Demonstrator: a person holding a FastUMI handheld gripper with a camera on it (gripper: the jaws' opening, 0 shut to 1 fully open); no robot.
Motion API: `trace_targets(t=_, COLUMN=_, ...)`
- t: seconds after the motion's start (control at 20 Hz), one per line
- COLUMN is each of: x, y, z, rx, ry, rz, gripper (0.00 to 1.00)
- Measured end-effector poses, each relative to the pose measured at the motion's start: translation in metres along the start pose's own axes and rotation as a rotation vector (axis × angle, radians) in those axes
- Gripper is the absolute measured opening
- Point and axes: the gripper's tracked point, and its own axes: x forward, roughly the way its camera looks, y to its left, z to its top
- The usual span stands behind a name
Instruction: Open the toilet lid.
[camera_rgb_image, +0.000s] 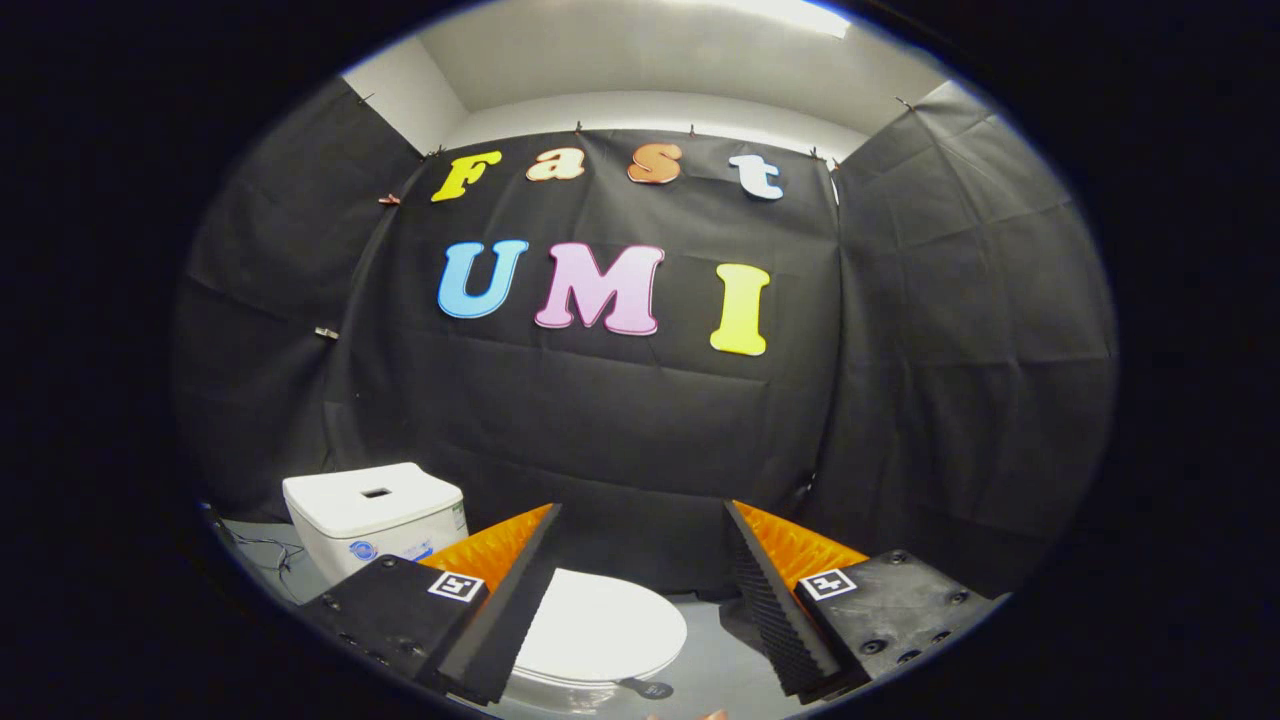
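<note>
Bright ceiling light glares overhead; fisheye bends the edges, focus stays sharp, shadows soft.

Claw level, facing forward; fingers spread wide apart, gripping nothing.

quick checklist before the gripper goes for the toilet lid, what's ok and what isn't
1. Lid down flat on the bowl, ready to lift: ok.
2. Gripper open, fingers spread apart: ok.
3. Fingers touching the lid: not ok, they sit above it, nothing gripped.
4. Lid's front edge lined up between the fingers: cannot tell, partly hidden.
5. Tank behind the lid leaves room to swing up: cannot tell.
</note>
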Motion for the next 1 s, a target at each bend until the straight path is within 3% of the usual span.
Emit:
trace_targets(t=0.65, x=0.018, y=-0.073, z=-0.159, rx=0.063, ry=0.239, rz=0.022, gripper=0.99)
trace_targets(t=1.0, x=0.016, y=-0.087, z=-0.242, rx=0.348, ry=0.409, rz=0.021, gripper=0.99)
